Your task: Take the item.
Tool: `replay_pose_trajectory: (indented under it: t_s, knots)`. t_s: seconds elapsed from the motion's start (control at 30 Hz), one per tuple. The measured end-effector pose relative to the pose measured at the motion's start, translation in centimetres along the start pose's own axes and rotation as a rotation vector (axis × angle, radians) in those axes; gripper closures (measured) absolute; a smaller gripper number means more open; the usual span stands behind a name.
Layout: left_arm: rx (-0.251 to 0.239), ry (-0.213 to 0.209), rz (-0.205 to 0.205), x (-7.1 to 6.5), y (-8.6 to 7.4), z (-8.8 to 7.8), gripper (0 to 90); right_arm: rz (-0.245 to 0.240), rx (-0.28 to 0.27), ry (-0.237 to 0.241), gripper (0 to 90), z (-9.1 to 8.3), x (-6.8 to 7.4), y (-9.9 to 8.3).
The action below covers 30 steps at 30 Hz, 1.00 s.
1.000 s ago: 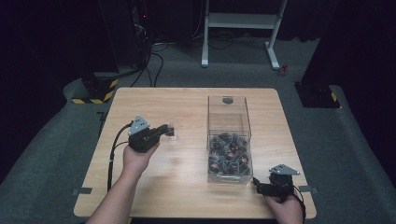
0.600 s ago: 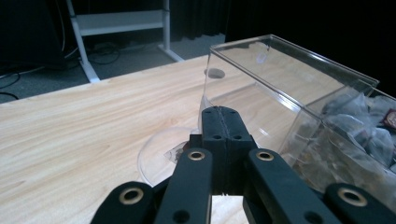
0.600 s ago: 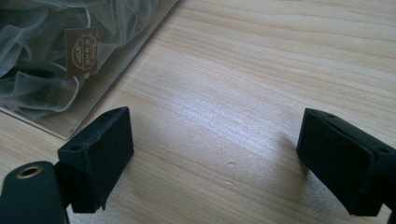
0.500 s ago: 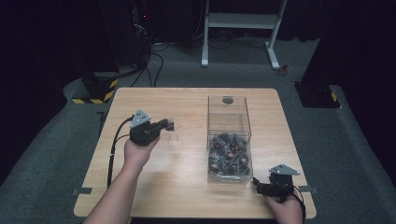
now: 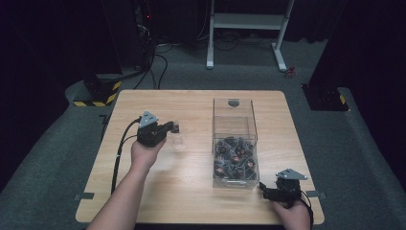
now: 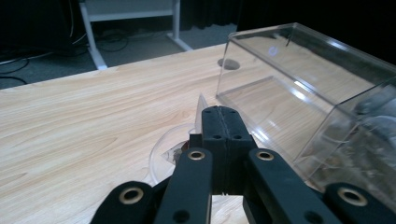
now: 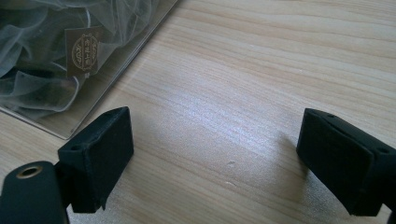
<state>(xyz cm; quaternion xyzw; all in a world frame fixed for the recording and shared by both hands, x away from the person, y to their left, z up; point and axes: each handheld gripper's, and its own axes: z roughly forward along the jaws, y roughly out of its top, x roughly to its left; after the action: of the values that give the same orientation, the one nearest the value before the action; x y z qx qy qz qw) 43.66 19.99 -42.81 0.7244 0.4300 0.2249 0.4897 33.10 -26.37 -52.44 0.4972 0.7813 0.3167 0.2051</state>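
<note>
- Your left gripper [image 5: 173,128] sits over the left half of the wooden table [image 5: 191,201]. In the left gripper view its jaws are pressed together on the thin edge of a clear round plastic piece [image 6: 163,149], which looks like a small lid or dish.
- That clear piece [image 5: 178,141] lies just right of your left hand [image 5: 145,152], well apart from the box.
- A clear acrylic box [image 5: 234,125] stands right of centre. Its near end is filled with small dark sachets in gauzy bags [image 5: 234,160].
- Your right gripper [image 5: 266,190] rests at the table's near right corner, just beside the box's near end. Its jaws stand wide apart, with bare wood between them.
- One bag shows a gold-printed label [image 7: 84,50] through the box wall.
</note>
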Motion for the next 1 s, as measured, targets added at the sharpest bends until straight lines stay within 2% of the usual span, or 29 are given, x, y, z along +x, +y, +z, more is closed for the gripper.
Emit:
replay_pose_trajectory:
  t_s: [0.57,0.6,0.67,0.8,0.9,1.0]
  knots:
    - [0.029,0.021,-0.006,0.0,-0.6,1.3,90.0,0.000,-0.001,-0.001,10.9,0.0,0.0,0.0]
    - [0.021,0.023,-0.002,0.0,-0.6,1.4,87.4,0.001,0.000,0.001,10.8,0.0,0.0,0.0]
    - [0.018,0.025,-0.010,-0.1,-0.5,1.3,75.4,0.000,0.000,0.001,10.9,0.0,0.0,0.0]
    - [0.012,0.029,-0.011,-0.3,-0.4,1.2,61.9,0.000,0.000,0.001,10.8,0.0,0.0,0.0]
    - [0.017,0.029,-0.008,-0.4,-0.4,1.1,58.4,-0.002,-0.001,0.000,10.9,0.0,0.0,0.0]
    - [0.016,0.029,-0.015,-0.4,-0.2,0.9,51.2,0.000,0.000,0.001,10.8,0.0,0.0,0.0]
